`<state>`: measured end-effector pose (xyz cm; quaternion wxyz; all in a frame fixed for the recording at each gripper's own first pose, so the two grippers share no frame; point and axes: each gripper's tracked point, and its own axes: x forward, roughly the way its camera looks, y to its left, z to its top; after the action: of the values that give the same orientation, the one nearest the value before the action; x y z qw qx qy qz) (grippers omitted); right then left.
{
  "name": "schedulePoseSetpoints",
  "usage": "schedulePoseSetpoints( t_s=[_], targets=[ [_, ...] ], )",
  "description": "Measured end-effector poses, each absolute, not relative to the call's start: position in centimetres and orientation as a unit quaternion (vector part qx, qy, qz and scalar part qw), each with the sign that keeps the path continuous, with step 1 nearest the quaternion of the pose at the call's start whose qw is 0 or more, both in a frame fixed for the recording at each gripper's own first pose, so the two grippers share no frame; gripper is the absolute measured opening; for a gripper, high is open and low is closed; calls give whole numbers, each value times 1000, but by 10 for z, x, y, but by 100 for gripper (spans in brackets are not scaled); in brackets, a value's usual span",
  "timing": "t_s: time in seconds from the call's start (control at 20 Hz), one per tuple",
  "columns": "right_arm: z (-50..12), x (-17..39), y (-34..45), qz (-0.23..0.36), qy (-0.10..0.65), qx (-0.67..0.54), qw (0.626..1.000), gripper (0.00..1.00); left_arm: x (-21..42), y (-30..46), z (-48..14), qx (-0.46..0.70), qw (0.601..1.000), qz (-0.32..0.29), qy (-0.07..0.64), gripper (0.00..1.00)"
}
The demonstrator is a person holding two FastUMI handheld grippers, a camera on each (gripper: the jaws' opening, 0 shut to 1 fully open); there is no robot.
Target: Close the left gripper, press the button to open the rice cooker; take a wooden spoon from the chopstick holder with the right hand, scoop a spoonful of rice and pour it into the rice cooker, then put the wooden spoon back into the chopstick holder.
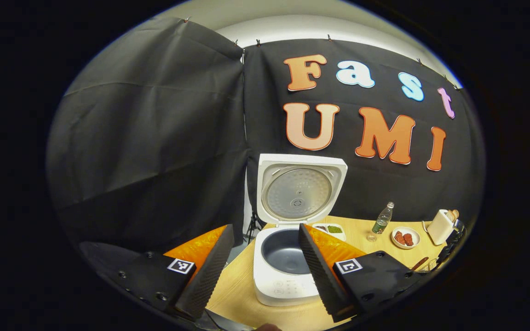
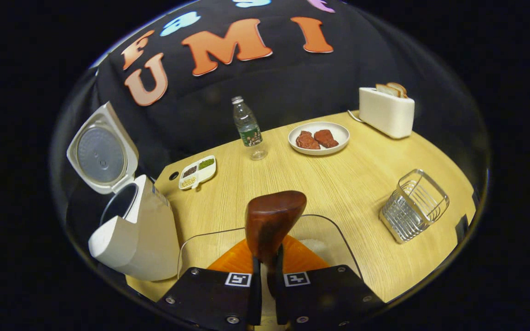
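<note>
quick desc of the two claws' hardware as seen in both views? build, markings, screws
Left claw: two long wedge-shaped fingers with ribbed inner faces, on matte black mounts with screws; each mount carries a square black-and-white fiducial tag. Right claw: same black screwed mounts, two tags flanking the fingers. No cables visible.

Left tool spread wide, right tool clamped (level)
</note>
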<state>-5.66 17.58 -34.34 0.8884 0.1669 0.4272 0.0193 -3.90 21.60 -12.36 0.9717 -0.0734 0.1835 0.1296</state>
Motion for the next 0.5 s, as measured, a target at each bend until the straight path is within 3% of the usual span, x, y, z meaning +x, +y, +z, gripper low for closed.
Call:
schedulePoseSetpoints(
  t_s=[0.5],
  targets=[
    [-334,-60,212,70,445,234,861,11,-35,220,-129,-77,971,129,185,96]
  ],
)
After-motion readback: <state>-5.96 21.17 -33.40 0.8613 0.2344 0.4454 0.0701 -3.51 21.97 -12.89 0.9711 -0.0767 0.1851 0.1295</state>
